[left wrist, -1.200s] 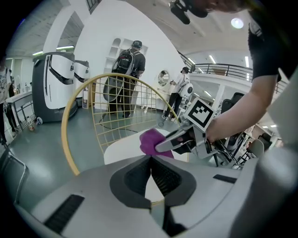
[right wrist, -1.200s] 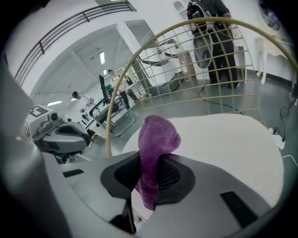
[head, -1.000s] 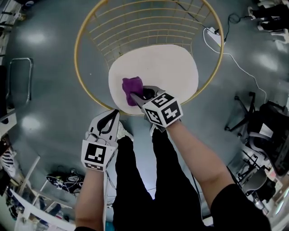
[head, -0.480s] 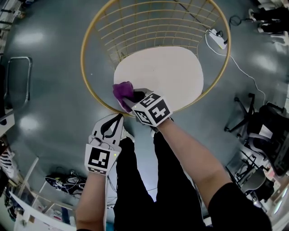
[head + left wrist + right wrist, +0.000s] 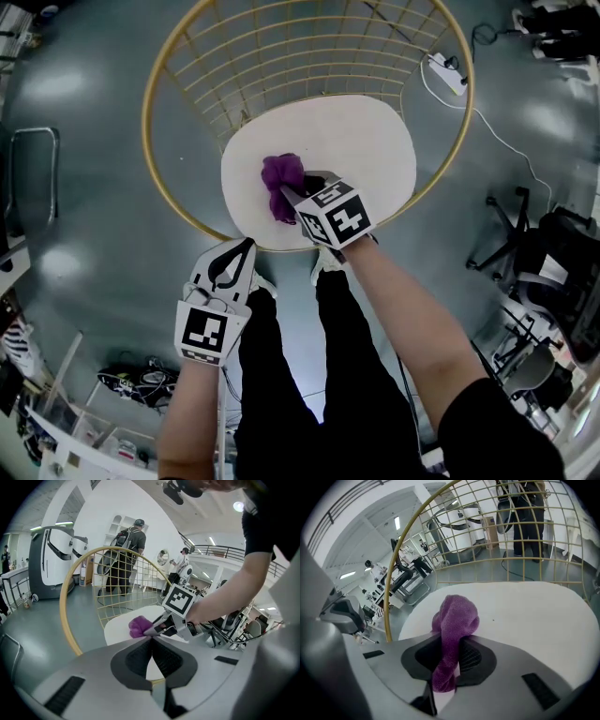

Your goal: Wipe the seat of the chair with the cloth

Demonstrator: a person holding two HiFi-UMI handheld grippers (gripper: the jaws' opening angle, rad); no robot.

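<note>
The chair has a gold wire frame (image 5: pixel 164 178) and a round white seat (image 5: pixel 366 141). A bunched purple cloth (image 5: pixel 280 179) lies pressed on the seat's left front part. My right gripper (image 5: pixel 292 195) is shut on the cloth, whose tail hangs down between the jaws. The right gripper view shows the cloth (image 5: pixel 454 620) rising out of that gripper (image 5: pixel 452 641) over the seat (image 5: pixel 525 616). My left gripper (image 5: pixel 246 246) hangs off the seat's front edge, shut and holding nothing. The left gripper view shows its closed pads (image 5: pixel 151 641), with the cloth (image 5: pixel 137 626) beyond them.
A white power strip (image 5: pixel 448 75) and its cable lie on the grey floor at the back right. An office chair base (image 5: pixel 511 225) stands at the right and shoes (image 5: pixel 131 380) lie at the lower left. A person (image 5: pixel 124 550) stands behind the chair.
The right gripper dragged the cloth out to the seat's left front edge, then back inward toward the middle. The left gripper has stayed shut in about the same place.
</note>
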